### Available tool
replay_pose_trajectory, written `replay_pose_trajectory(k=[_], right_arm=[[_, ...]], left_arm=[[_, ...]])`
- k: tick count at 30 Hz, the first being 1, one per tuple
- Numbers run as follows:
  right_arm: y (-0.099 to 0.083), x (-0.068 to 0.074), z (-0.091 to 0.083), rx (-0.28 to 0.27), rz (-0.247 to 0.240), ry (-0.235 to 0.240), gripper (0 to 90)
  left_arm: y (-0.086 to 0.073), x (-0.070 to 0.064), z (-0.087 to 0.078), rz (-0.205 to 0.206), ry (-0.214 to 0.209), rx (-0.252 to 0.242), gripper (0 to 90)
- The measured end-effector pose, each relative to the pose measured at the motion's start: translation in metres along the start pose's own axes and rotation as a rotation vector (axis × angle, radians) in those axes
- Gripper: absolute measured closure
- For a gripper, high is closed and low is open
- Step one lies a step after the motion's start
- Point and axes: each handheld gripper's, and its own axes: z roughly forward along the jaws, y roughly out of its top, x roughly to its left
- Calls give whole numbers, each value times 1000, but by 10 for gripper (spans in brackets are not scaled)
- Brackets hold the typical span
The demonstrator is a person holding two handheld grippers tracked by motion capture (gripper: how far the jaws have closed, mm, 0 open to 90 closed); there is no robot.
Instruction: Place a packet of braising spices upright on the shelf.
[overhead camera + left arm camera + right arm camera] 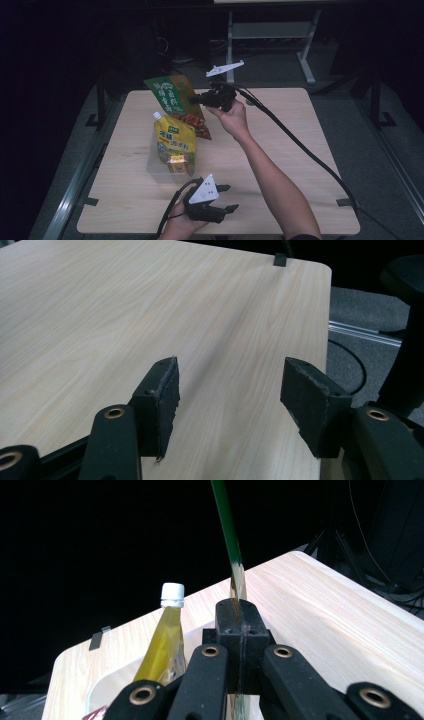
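The right gripper (196, 99) is up over the far middle of the table (280, 150), and its jaws are pressed tight together on the edge of a green bag (172, 95). The bag hangs in the air, tilted, above a yellow pouch (175, 145) with a white cap (157, 115). The pouch stands in a see-through tray (155, 167) on the left half of the table.

From the high view you can see the flat front of the green bag, with its writing and a red part at the bottom. The right gripper view sees the bag from the side (230, 535) — just a thin green strip going up out of the pinched jaws. That view also shows the pouch (162, 645) close by, a bit lower, and the far table edge with dark behind it.

The left gripper (226, 198) rests low at the near edge of the table. Its jaws are wide apart and hold nothing. The left gripper view shows bare wood (150, 305) between them — lots of room there, up to the rounded right corner.
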Motion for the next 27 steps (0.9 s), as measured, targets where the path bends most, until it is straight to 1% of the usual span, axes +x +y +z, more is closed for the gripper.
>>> replay_pose_trajectory(k=[1,4,6,8,10,11,12,13,18,23,26,27], right_arm=[[-1,-1,4,-2,6,4,900],[-6,-4,12,-9,25,3,900],[-11,-7,19,-4,39,-1,900],[-14,-8,23,-2,43,-4,900],[-19,-10,28,2,45,-14,900],[-21,-12,30,-5,60,-11,900],[-23,-14,30,-12,72,-6,900],[-24,-15,31,-17,74,-9,900],[-31,-17,36,-18,88,12,900],[-31,-18,36,-17,96,11,893],[-30,-20,36,-16,101,12,873],[-30,-22,37,-15,113,15,852]], left_arm=[[0,0,0,6,0,2,395],[-1,-1,1,0,-3,0,395],[-1,-2,1,4,-2,4,396],[-1,-3,1,9,-1,6,395],[-2,-3,0,6,-1,6,396],[-2,-3,0,5,0,5,396],[-2,-3,0,2,1,2,396],[-2,-3,-1,4,1,2,396],[-2,-1,-1,4,3,2,396],[-2,0,-2,1,6,0,396],[-1,1,-3,3,10,-2,395],[-1,1,-4,3,11,-4,394]])
